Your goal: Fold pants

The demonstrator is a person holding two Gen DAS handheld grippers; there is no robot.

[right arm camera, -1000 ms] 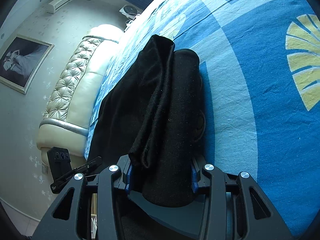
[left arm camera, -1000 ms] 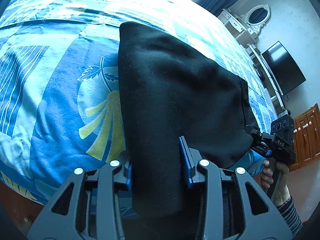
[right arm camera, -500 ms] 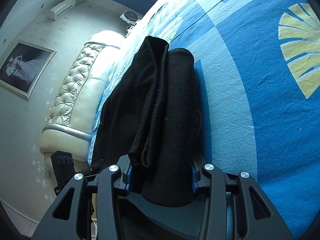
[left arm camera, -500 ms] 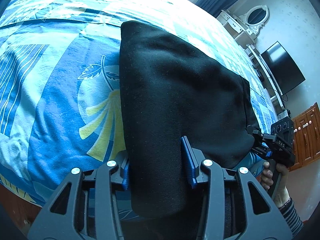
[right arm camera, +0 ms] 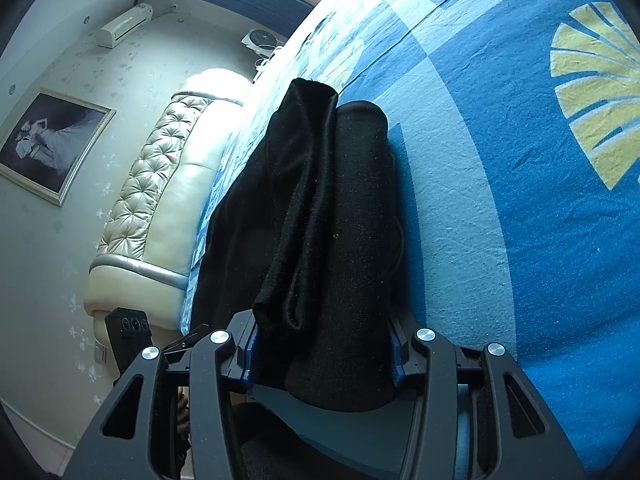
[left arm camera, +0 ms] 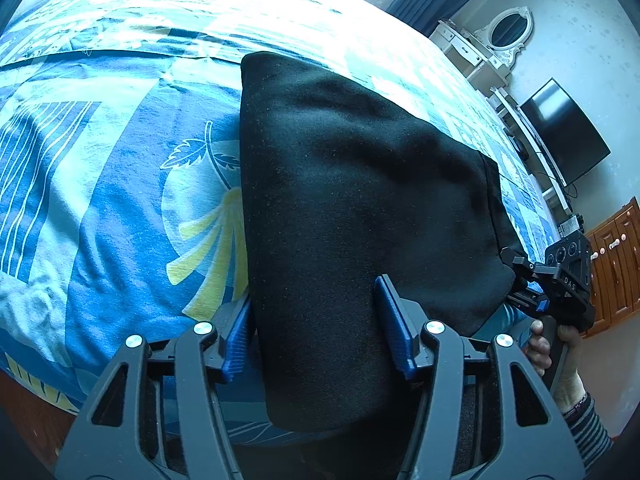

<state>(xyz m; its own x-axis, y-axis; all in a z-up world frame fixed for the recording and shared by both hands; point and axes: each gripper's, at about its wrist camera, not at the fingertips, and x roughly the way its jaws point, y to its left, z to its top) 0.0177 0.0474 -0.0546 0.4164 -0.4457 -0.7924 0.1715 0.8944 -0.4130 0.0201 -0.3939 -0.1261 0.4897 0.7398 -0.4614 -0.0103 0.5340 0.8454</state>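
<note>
Gripping folded pants (left arm camera: 352, 200) as before: left gripper (left arm camera: 320, 328), right gripper (right arm camera: 324, 344) both pinching; position barely changed

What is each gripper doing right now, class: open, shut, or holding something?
Left gripper: shut on the folded black pants, near edge.
Right gripper: shut on the pants, bunched layers between its fingers.

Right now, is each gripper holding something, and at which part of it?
Both grip the folded black pants. The left gripper clamps one near corner of the bundle; the right gripper clamps the other near corner, on its stacked layers.
</note>
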